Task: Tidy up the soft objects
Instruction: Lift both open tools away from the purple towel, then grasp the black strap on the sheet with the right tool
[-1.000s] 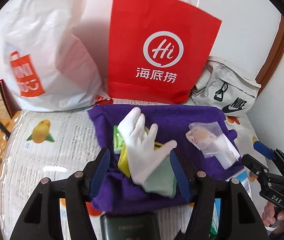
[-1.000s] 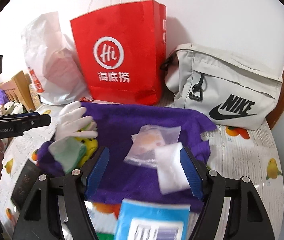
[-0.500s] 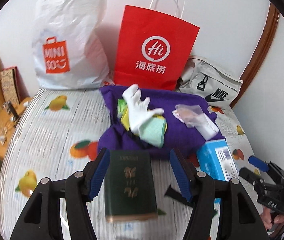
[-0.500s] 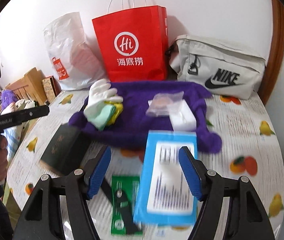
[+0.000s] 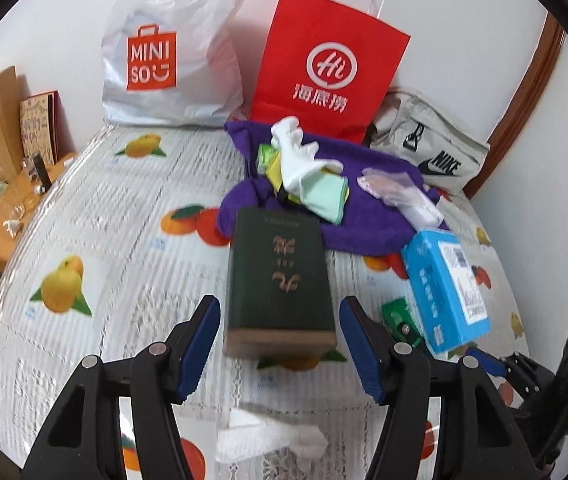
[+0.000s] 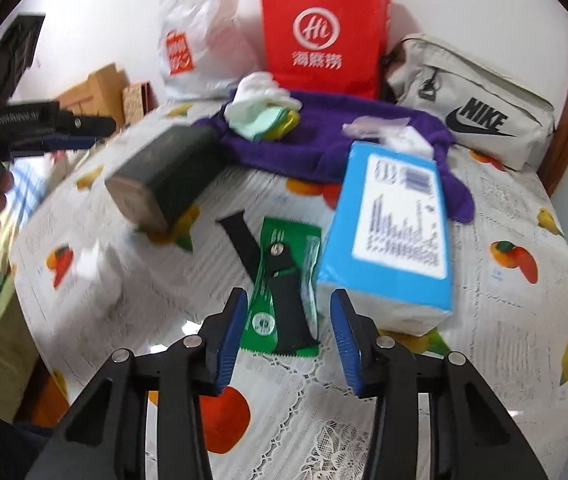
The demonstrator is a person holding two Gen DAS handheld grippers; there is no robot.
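Observation:
A purple towel [image 5: 368, 232] lies at the back of the table, also in the right wrist view [image 6: 324, 144]. On it rest a white glove [image 5: 298, 160], a mint-green cloth [image 5: 326, 196] and a clear plastic packet [image 5: 388, 184]. My left gripper [image 5: 277, 344] is open and empty, its fingers either side of the near end of a dark green book [image 5: 279, 276]. My right gripper [image 6: 288, 332] is open and empty above a green sachet [image 6: 279, 280] with a black strap [image 6: 243, 244] on it.
A blue tissue box [image 5: 448, 288] [image 6: 392, 236] lies right of the book. A red paper bag [image 5: 324, 68], a white Miniso bag [image 5: 171, 52] and a grey Nike pouch [image 5: 428, 148] stand along the back wall. A crumpled white tissue [image 5: 263, 440] lies near the front edge.
Both grippers have pulled back from the purple towel toward the table's front. The book, tissue box and green sachet have come into view. The right jaws stand narrower than before.

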